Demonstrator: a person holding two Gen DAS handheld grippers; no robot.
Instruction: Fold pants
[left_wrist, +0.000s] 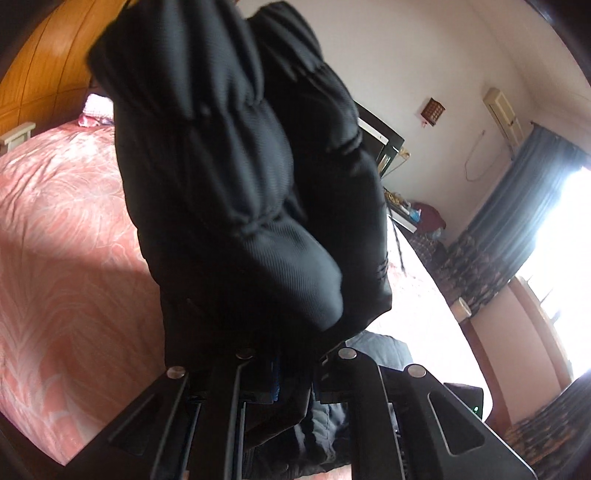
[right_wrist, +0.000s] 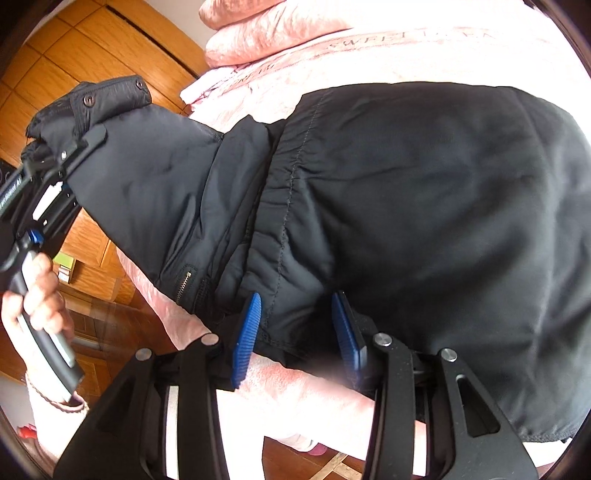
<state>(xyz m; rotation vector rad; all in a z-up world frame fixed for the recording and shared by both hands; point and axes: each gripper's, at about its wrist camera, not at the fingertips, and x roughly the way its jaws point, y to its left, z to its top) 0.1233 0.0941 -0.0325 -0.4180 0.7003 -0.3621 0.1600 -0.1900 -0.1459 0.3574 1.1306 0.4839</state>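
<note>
Black pants (right_wrist: 424, 206) lie spread across a bed with a pink patterned bedspread (right_wrist: 306, 398), and both handheld grippers are at the fabric. In the right wrist view, the right gripper (right_wrist: 295, 332) points down at the near edge of the pants; its two blue ribbed pads (right_wrist: 245, 336) stand apart, with the gathered waistband edge lying between them, the left pad against the cloth and the right pad just beside it, not pressing. To the left of those fingers, a person's hand (right_wrist: 35, 295) grips the handle of the left gripper (right_wrist: 55, 155), which is lifted above the bed with a bunch of the pants drawn up to it. In the left wrist view, the left gripper's fingers are together, clamped on a thick fold of the black fabric (left_wrist: 240, 184), which bulges up and away from the fingertips and fills the middle of the view. Beyond the fingers, pink pillows (right_wrist: 266, 33) sit at the head of the bed, beside a wooden wardrobe (right_wrist: 92, 55).
</note>
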